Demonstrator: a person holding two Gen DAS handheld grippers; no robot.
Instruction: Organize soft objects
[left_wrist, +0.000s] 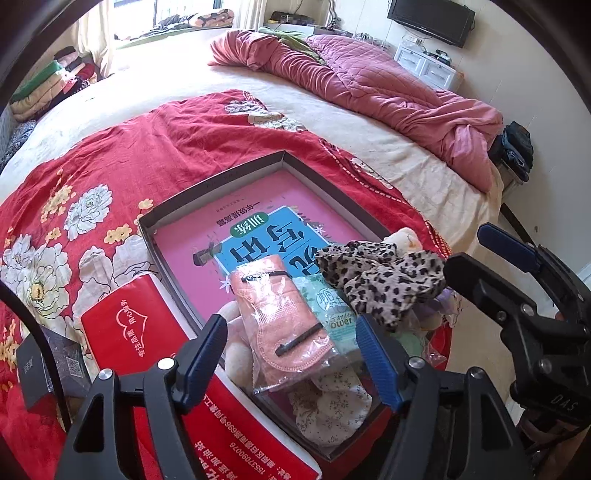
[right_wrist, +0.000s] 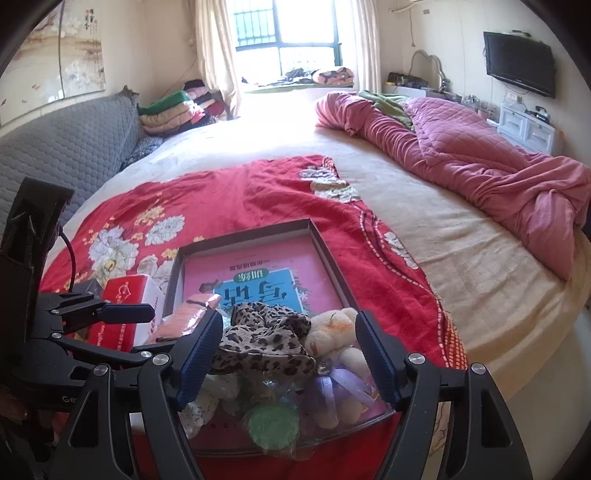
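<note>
Two grippers spread wide, gripping nothing: left gripper (left_wrist: 295, 350) over bagged pink mask (left_wrist: 280, 325), right gripper (right_wrist: 284, 350) over leopard scrunchie (right_wrist: 266, 339), both in shallow box (right_wrist: 243, 236).

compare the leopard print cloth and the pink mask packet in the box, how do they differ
The leopard print cloth is loose, crumpled and spotted tan and black; the pink mask packet is flat, plain pink and sealed in clear plastic. The cloth lies at the box's right side, the packet further left. Both rest on other soft items in the box.
</note>
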